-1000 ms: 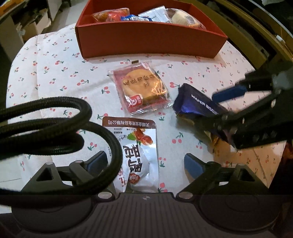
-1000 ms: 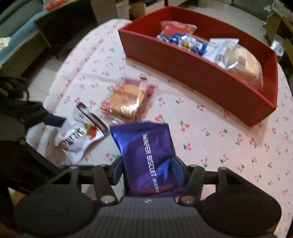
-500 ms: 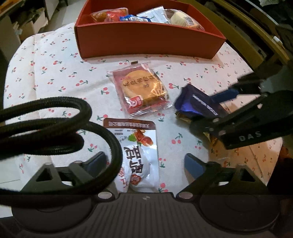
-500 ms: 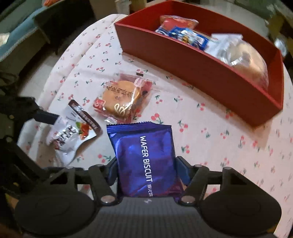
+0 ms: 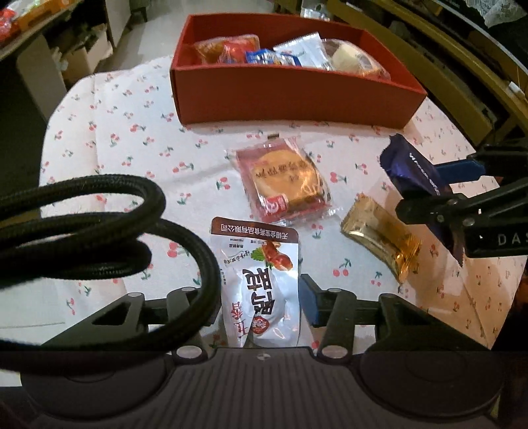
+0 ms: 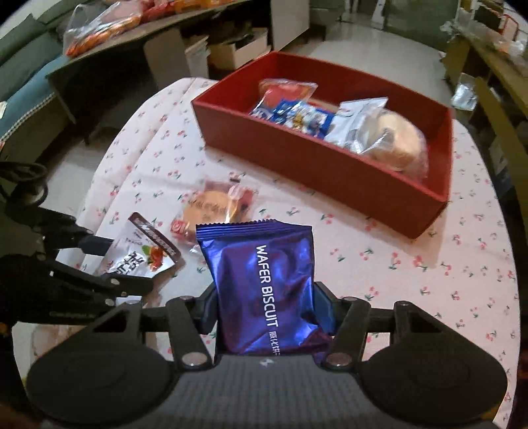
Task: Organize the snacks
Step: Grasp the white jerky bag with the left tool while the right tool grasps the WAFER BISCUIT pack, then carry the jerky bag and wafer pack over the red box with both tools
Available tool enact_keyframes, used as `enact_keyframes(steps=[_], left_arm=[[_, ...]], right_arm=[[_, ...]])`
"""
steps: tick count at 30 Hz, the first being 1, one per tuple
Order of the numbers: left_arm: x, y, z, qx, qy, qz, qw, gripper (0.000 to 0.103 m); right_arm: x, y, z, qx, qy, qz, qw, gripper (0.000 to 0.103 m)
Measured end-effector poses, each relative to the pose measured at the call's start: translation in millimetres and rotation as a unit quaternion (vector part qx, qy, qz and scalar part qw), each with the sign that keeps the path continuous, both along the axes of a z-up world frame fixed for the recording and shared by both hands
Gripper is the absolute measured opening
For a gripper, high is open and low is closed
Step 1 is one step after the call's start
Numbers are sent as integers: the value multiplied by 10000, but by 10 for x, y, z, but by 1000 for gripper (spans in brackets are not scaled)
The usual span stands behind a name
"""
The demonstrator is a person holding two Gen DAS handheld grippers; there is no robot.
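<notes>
My right gripper point(image 6: 266, 310) is shut on a blue wafer biscuit pack point(image 6: 264, 287) and holds it above the table; the pack also shows at the right of the left wrist view point(image 5: 414, 171). My left gripper point(image 5: 260, 303) is shut on a white snack pouch point(image 5: 260, 280), which also shows in the right wrist view point(image 6: 142, 254). A red-wrapped round cake point(image 5: 285, 180) and a gold-wrapped bar point(image 5: 382, 236) lie on the cherry-print tablecloth point(image 5: 132, 138). A red box point(image 5: 297, 95) at the far side holds several snack packs.
A black cable point(image 5: 99, 227) loops across the left of the left wrist view. Shelves, boxes and a counter with bagged snacks point(image 6: 99, 26) stand beyond the table. The table edge curves close on the left and right.
My left gripper has closed on the white pouch. My right gripper has lifted the blue pack up and back, uncovering the gold bar beneath it.
</notes>
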State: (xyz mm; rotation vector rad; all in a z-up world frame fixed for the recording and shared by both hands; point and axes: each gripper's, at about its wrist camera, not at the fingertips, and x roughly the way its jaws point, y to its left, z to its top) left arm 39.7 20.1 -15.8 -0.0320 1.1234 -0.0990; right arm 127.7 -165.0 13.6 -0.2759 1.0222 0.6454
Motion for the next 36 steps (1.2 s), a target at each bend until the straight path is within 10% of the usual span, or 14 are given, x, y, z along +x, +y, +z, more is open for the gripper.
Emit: enact_keyframes(steps=[36], left_arm=[[822,-111,707,-248,-1570,168,9871,57]], right_arm=[[414,76,482,93,-1219,-1125,9861,75]])
